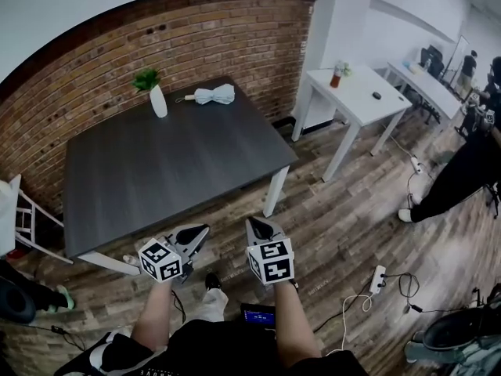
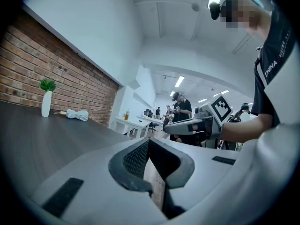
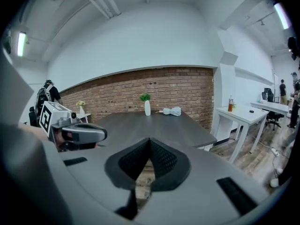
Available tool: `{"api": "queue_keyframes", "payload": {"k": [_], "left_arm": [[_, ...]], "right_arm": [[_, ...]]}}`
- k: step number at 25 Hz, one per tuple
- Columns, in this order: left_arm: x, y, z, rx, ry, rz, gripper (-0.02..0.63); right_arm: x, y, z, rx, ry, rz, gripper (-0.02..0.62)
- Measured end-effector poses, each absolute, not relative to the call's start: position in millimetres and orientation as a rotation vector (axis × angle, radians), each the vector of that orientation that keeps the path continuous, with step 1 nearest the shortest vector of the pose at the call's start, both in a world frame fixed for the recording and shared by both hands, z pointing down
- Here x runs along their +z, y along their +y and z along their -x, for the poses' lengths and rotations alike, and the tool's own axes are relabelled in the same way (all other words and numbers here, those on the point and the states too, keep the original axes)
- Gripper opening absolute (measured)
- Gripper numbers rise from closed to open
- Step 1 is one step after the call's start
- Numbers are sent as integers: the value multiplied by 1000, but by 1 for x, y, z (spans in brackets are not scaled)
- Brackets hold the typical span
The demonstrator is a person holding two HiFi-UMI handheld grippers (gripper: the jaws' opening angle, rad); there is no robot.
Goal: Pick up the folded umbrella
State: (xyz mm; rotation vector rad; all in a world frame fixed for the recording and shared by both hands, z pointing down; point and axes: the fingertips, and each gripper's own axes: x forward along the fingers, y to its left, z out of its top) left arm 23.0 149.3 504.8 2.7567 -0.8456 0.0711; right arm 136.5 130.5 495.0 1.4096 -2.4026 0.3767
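Note:
The folded umbrella, pale blue-white, lies at the far edge of the dark table, close to the brick wall. It also shows small in the distance as the umbrella and the umbrella. Both grippers hang off the table's near edge, over the wooden floor, far from it. My left gripper is shut with nothing between its pads. My right gripper is likewise shut and empty. Each gripper view shows the other gripper beside it.
A white vase with a green plant stands just left of the umbrella. A white table with a bottle is to the right. A person in black stands at far right. A power strip and cables lie on the floor.

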Motion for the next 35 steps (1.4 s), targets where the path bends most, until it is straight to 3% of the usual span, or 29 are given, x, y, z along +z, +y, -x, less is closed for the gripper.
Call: {"api": "queue_keyframes", "payload": {"k": [35], "left_arm": [[499,-84,62,60,-823,-2759,2]], "right_arm": [[487,-88,-61,359,-2322,-1434,9]]}}
